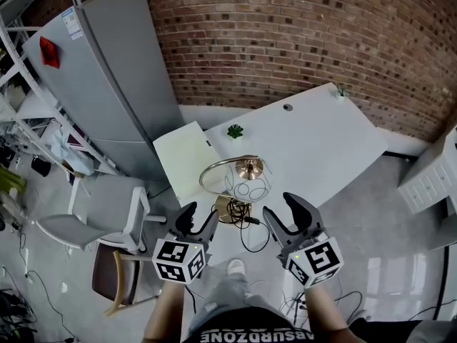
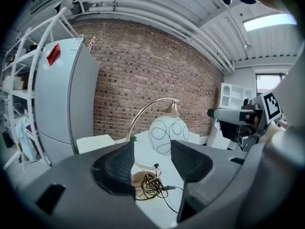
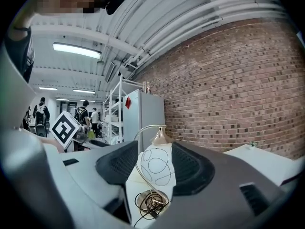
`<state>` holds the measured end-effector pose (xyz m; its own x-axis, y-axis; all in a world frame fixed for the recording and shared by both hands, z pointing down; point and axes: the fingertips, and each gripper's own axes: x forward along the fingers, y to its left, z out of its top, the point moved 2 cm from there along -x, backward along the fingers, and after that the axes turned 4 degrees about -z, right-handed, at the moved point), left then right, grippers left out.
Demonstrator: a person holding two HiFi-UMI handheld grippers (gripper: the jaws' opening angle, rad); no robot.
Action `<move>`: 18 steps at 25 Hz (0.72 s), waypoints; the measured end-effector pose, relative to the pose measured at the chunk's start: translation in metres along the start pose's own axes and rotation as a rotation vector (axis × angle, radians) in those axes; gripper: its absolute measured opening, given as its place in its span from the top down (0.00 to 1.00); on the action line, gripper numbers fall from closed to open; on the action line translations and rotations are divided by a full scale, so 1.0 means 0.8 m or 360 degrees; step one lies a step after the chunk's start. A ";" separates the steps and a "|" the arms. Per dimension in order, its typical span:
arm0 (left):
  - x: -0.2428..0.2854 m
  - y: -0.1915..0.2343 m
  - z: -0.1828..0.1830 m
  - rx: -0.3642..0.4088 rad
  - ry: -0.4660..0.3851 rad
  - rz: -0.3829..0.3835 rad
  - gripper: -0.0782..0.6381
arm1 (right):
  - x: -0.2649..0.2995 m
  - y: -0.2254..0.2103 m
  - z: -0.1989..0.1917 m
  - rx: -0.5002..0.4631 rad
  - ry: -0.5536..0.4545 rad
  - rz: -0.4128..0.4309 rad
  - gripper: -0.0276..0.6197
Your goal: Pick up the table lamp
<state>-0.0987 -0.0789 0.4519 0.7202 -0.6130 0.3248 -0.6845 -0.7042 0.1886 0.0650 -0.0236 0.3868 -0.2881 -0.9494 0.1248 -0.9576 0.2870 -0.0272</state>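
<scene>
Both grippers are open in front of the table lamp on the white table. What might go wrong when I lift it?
The white globe shade with black loops hangs from a thin gold arched arm, so it may swing into the jaws of the left gripper or right gripper on lifting. The black cord lies loosely coiled on the round brass base and trails across the white table; it could snag or drag.

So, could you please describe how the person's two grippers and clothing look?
The left gripper and the right gripper each have two curved black jaws with textured inner faces on a grey body. Each carries a white cube printed with black square markers. The person wears a black top with white lettering.
</scene>
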 end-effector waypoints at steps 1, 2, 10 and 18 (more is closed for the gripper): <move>0.003 0.004 0.000 -0.0003 0.0006 0.0002 0.58 | 0.005 -0.002 0.000 0.0001 0.0005 0.0004 0.65; 0.006 0.008 -0.001 -0.0009 0.0010 0.0002 0.58 | 0.009 -0.004 -0.001 0.0000 0.0010 0.0007 0.64; 0.024 0.038 0.004 -0.0032 0.0029 -0.0003 0.58 | 0.040 -0.013 0.009 -0.0028 0.0020 0.0012 0.63; 0.044 0.063 0.004 -0.0013 0.0075 -0.0011 0.58 | 0.069 -0.017 0.022 -0.0060 -0.0007 0.0026 0.63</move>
<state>-0.1072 -0.1369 0.4702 0.7188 -0.5907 0.3665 -0.6807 -0.7052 0.1985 0.0620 -0.0824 0.3770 -0.3041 -0.9451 0.1200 -0.9516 0.3072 0.0081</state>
